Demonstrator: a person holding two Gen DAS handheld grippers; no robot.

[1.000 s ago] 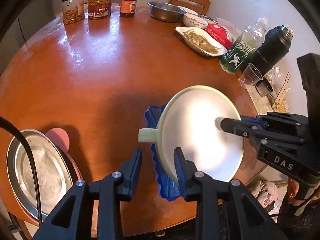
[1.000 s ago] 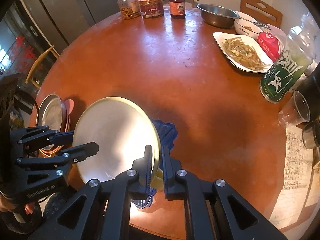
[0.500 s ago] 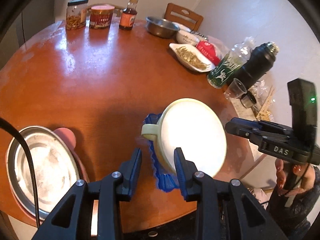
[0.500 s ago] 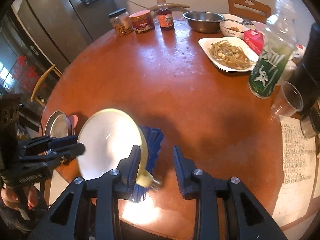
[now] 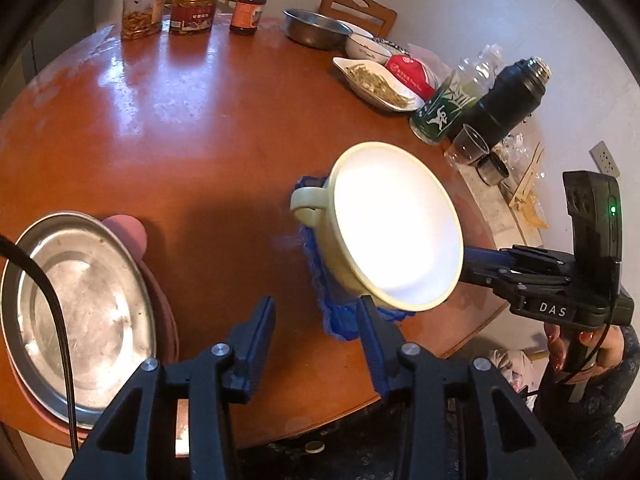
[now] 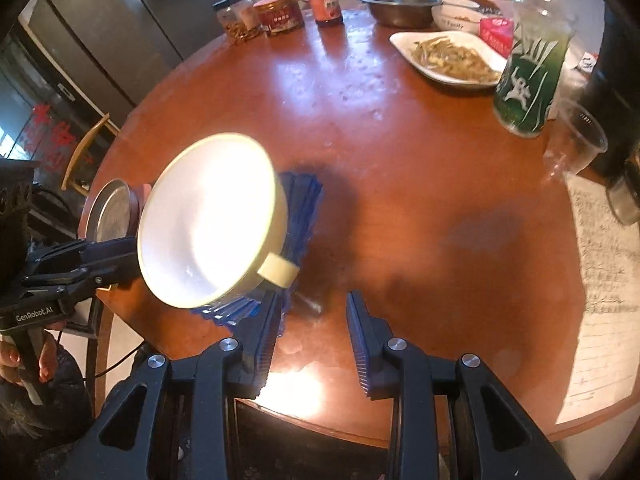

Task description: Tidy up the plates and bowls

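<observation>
Both hand-held grippers point steeply down at the near edge of a round, glossy brown table (image 5: pixel 192 120). On the left gripper (image 5: pixel 316 320) the blue-padded jaws are opening with only bare tabletop between them; its right pad stands just beside the rim of a pale yellow handled bowl (image 5: pixel 392 232), and contact there cannot be judged. The right gripper (image 6: pixel 312 320) has its jaws parted, gripping nothing, with the bowl's handle just ahead of its left finger.

That bowl sits tilted in a fluted blue dish (image 5: pixel 332 312), whose pleated edge shows under it close to the table's near rim. The bowl's inside is washed out by glare, so nothing in it can be read. To the left, well apart, a steel plate (image 5: pixel 80 312) lies on a pink plate (image 5: pixel 128 228) and overhangs the table edge; a black cable crosses it.

Between these two groups and beyond them, the table's middle is open polished wood. Along the far rim stand two jars (image 5: pixel 142 8), a brown sauce bottle (image 5: pixel 248 4), a steel basin (image 5: pixel 316 34), a white bowl (image 5: pixel 366 46) and an oblong dish of food (image 5: pixel 376 84). On the right side sit a green bottle (image 6: pixel 528 76), a clear plastic cup (image 6: pixel 576 144), a black flask (image 5: pixel 508 96) and lined paper (image 6: pixel 600 280). Wooden chairs (image 5: pixel 356 6) and a grey refrigerator (image 6: pixel 132 24) stand behind. The fisheye rim cuts off both handles.
</observation>
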